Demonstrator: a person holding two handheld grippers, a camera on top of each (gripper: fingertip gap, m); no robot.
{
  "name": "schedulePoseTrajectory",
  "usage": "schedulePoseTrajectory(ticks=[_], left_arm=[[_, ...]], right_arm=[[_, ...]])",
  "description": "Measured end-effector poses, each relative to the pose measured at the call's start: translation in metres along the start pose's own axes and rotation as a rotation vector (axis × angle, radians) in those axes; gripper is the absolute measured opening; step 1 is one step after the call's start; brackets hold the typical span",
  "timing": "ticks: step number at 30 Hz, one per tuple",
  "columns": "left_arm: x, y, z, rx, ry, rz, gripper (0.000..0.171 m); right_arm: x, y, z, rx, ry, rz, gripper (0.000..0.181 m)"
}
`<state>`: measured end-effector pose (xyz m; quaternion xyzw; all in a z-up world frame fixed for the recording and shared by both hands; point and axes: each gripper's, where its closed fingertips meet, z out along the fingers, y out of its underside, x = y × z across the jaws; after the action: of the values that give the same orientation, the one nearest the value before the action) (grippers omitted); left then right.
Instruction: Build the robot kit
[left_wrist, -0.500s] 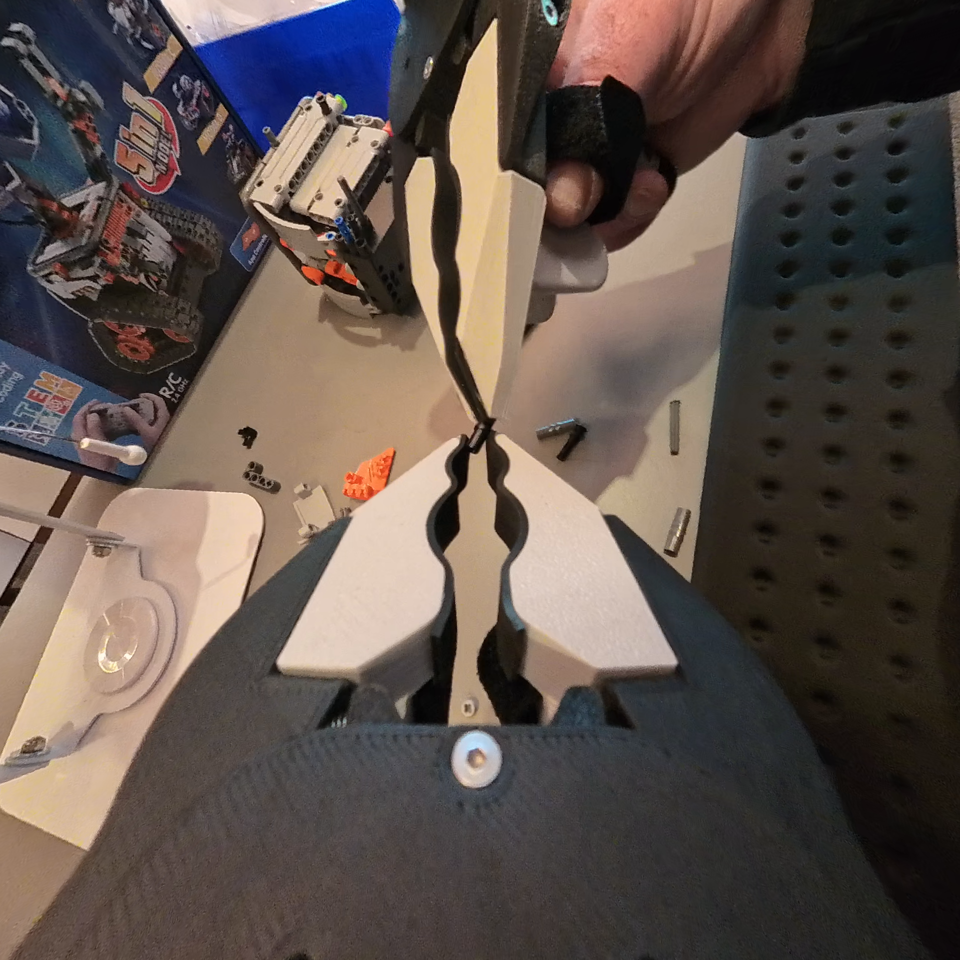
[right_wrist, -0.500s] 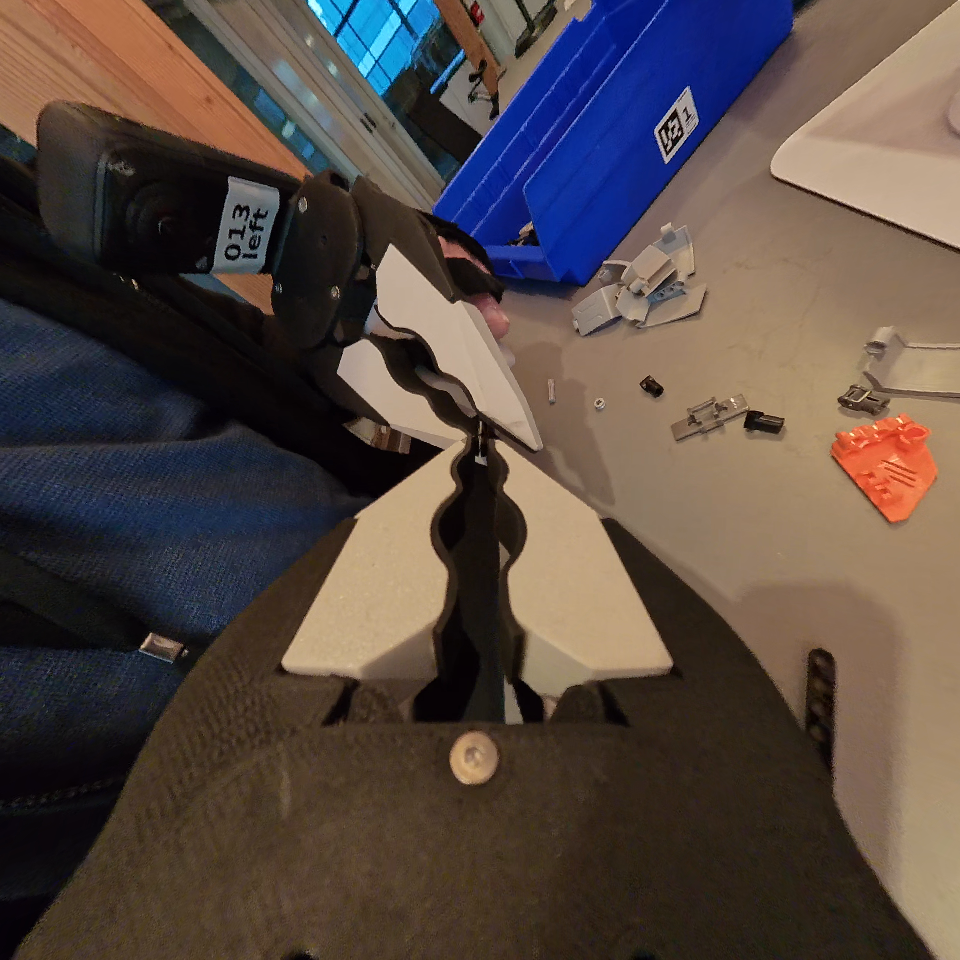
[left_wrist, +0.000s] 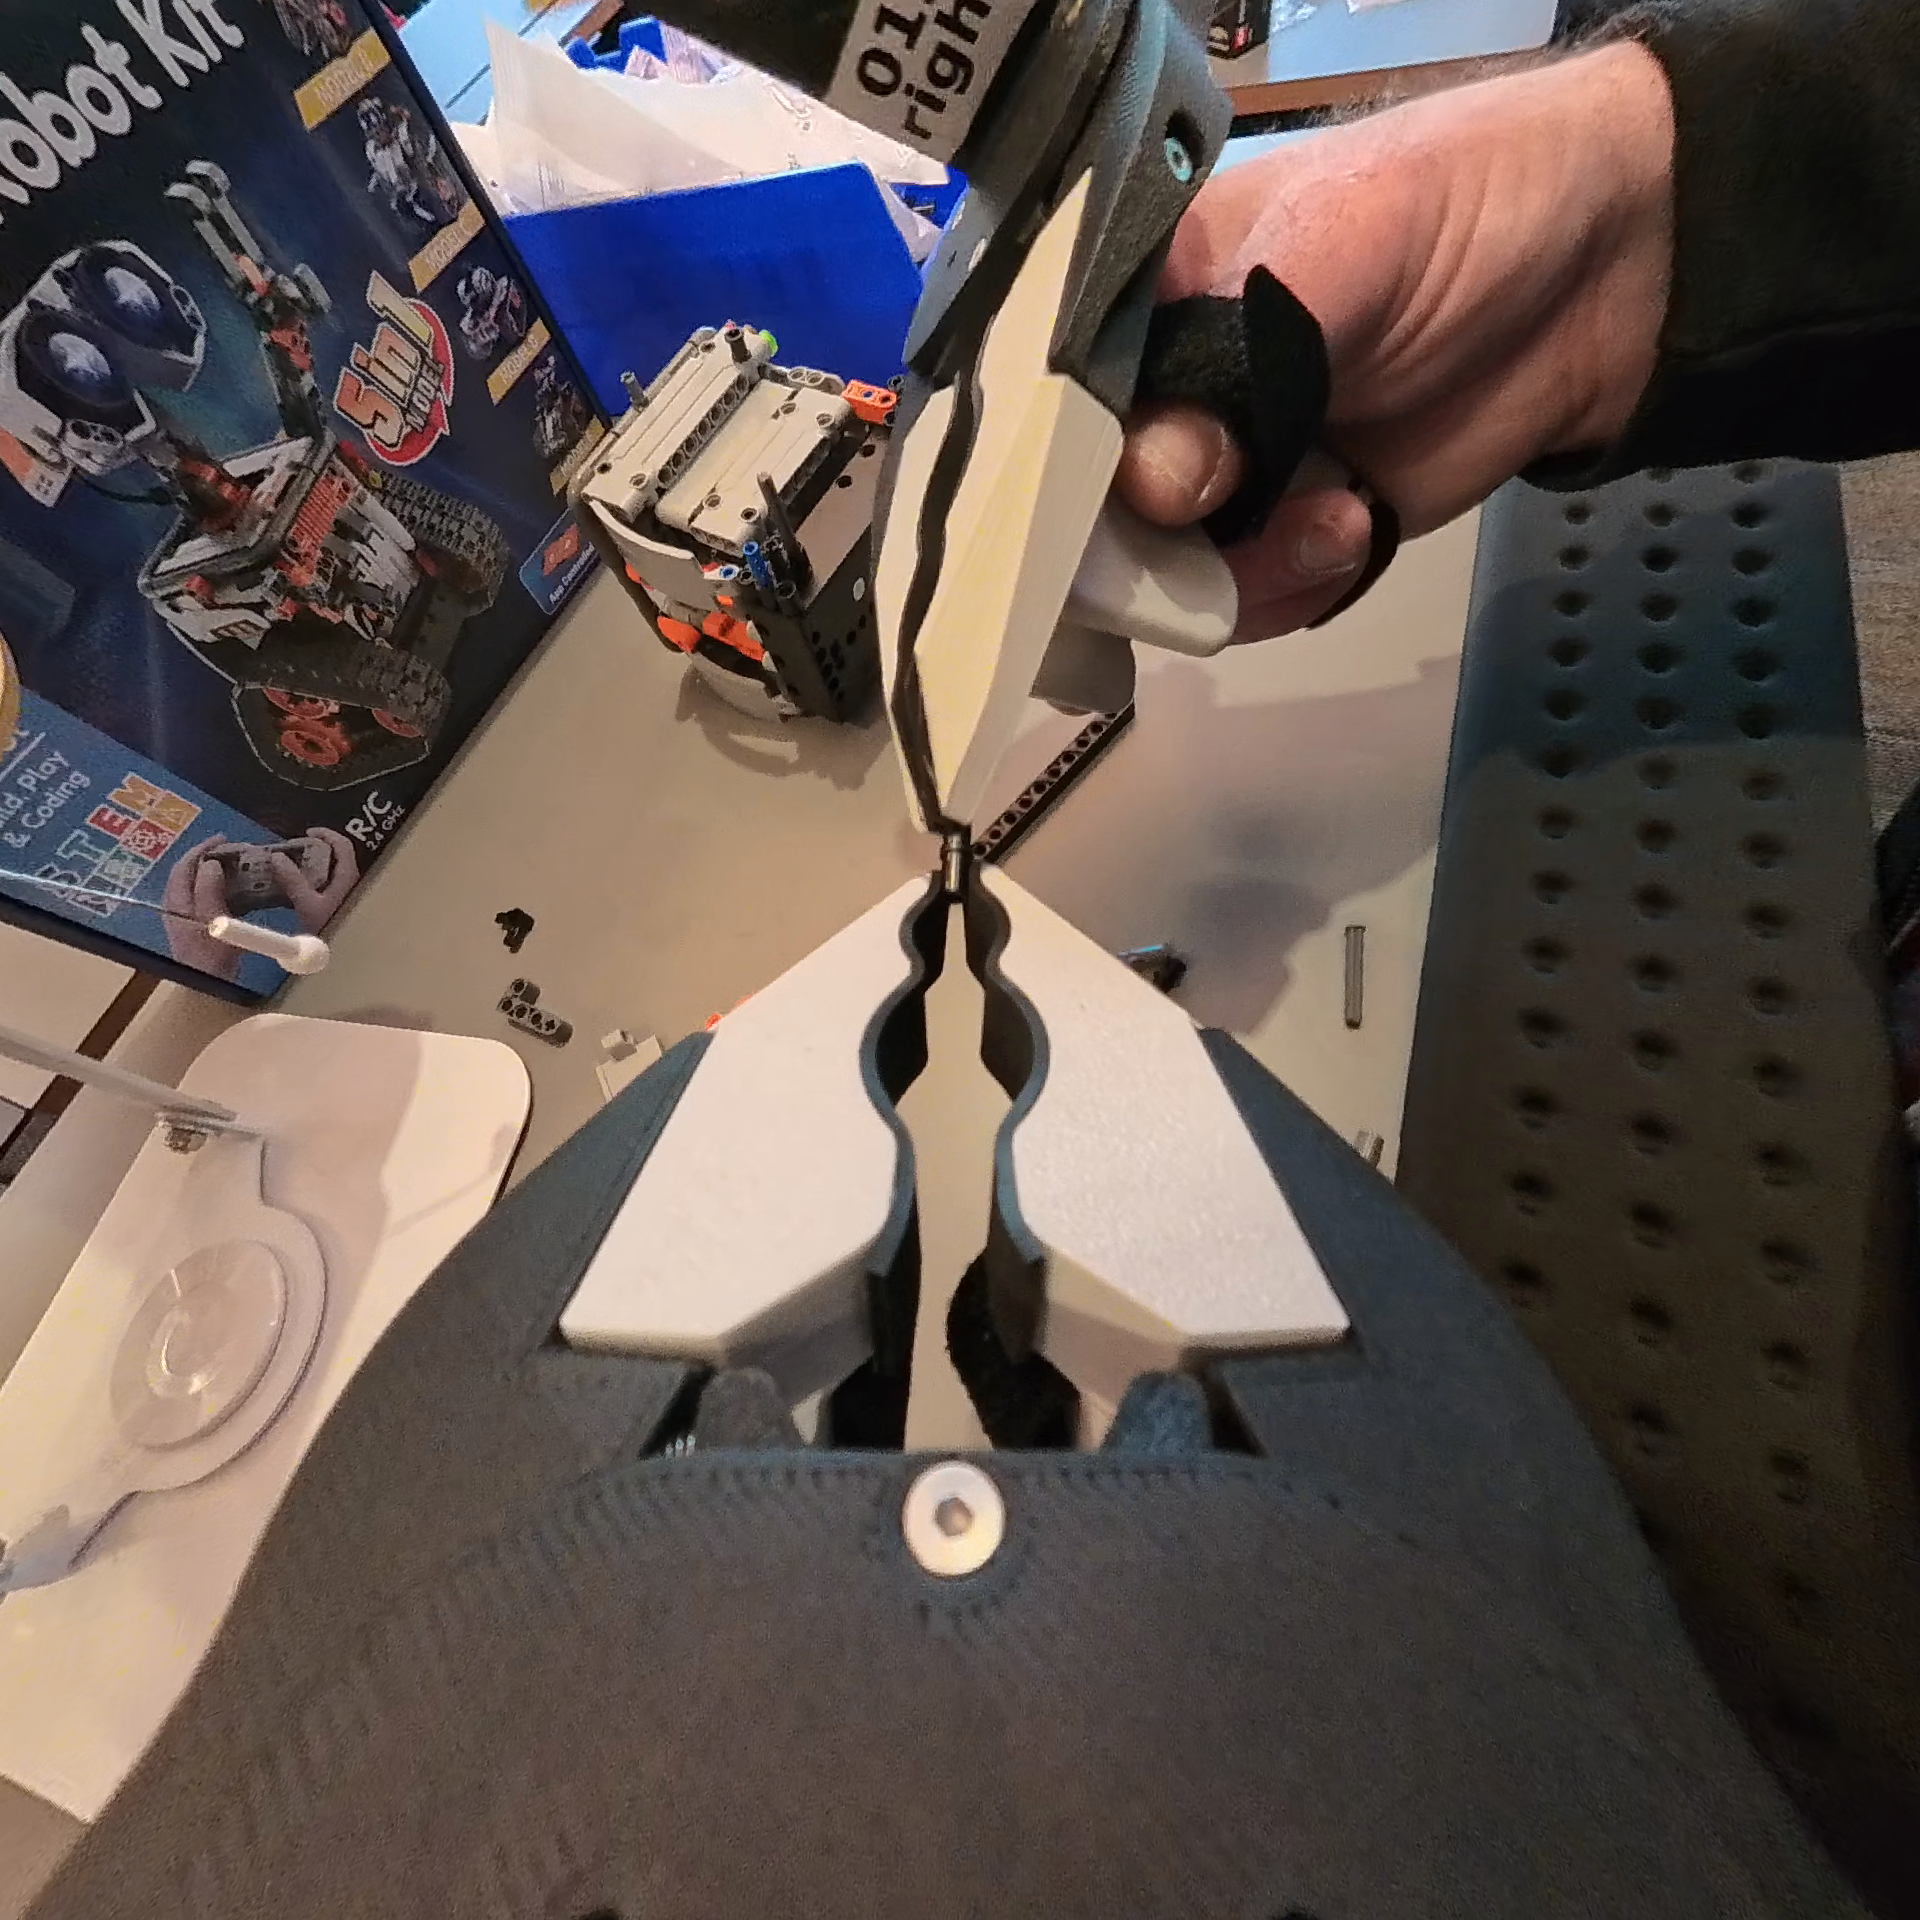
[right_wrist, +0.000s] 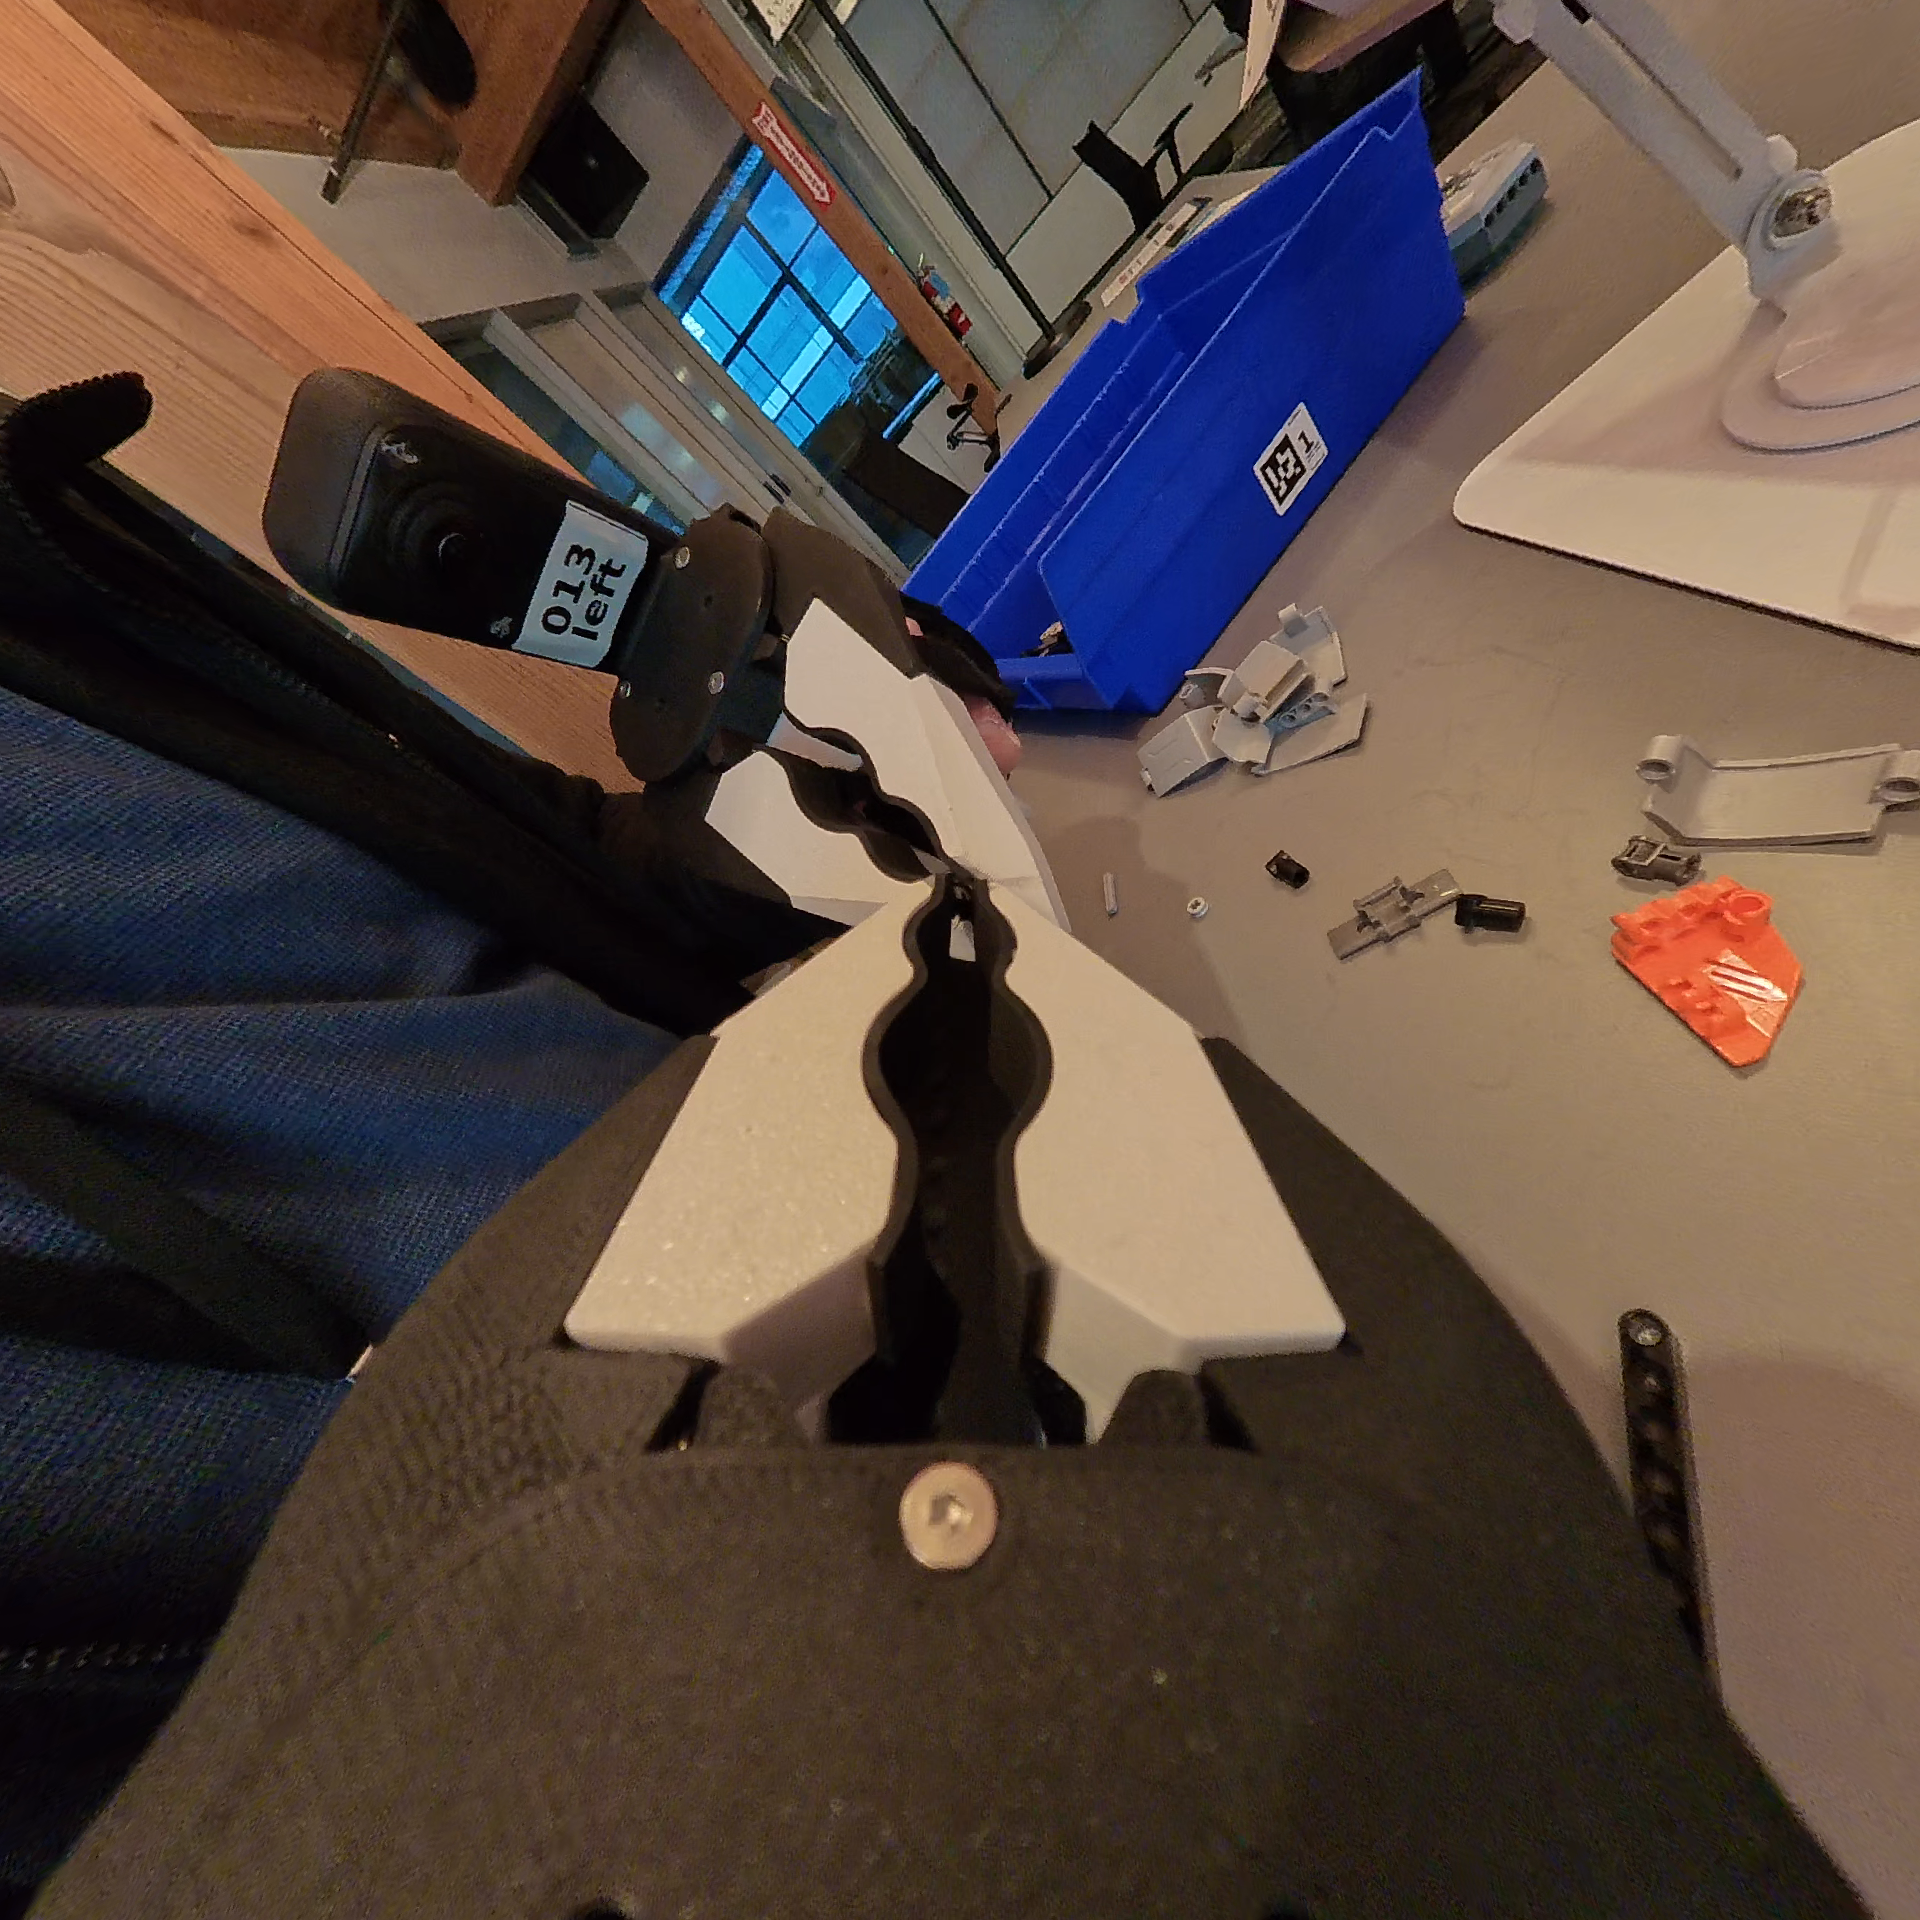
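My left gripper (left_wrist: 952, 891) and my right gripper (right_wrist: 958, 902) meet tip to tip above the grey table (left_wrist: 644, 810). Between the tips is a small black pin (left_wrist: 954, 854), standing upright. Both pairs of jaws are closed on it, the left on its lower end and the right on its upper end. In the left wrist view the right gripper (left_wrist: 940, 821) comes down from above, held by a hand (left_wrist: 1403, 343). In the right wrist view the left gripper (right_wrist: 961, 875) comes in from the upper left, and the pin is mostly hidden there.
A partly built grey and black brick model (left_wrist: 748, 520) stands beside a robot kit box (left_wrist: 208, 468). A blue bin (right_wrist: 1195, 468), a white stand base (right_wrist: 1714, 499), an orange piece (right_wrist: 1704, 977), grey parts (right_wrist: 1247, 707), a black holed beam (right_wrist: 1652, 1455) and loose pins (left_wrist: 1351, 977) lie around. The tips of both grippers are at nearly the same place. Left tips and right tips are each some 15 cm from the orange piece (right_wrist: 1704, 977).
Both grippers stay tip to tip on the pin. Both views have tipped upward a little, so the table things sit lower in frame and the black beam now shows.
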<state>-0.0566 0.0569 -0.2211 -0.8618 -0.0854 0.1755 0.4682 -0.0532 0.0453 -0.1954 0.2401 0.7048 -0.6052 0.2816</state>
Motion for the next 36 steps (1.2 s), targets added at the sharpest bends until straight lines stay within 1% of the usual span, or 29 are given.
schedulePoseTrajectory(ticks=[12, 20, 29, 36], left_arm=[[0.000, -0.010, 0.007, 0.033, 0.031, -0.023, 0.001], [0.009, -0.016, 0.016, 0.044, 0.066, -0.014, 0.001], [0.027, -0.028, 0.030, 0.062, 0.132, 0.010, 0.001], [0.027, -0.038, 0.035, 0.093, 0.140, -0.005, 0.001]], right_arm=[[-0.001, -0.004, -0.011, 0.052, 0.022, -0.005, 0.001], [-0.003, 0.002, -0.023, 0.087, 0.049, -0.003, 0.001], [-0.010, 0.014, -0.044, 0.145, 0.096, 0.009, 0.000], [-0.011, 0.008, -0.053, 0.191, 0.121, 0.000, 0.000]])
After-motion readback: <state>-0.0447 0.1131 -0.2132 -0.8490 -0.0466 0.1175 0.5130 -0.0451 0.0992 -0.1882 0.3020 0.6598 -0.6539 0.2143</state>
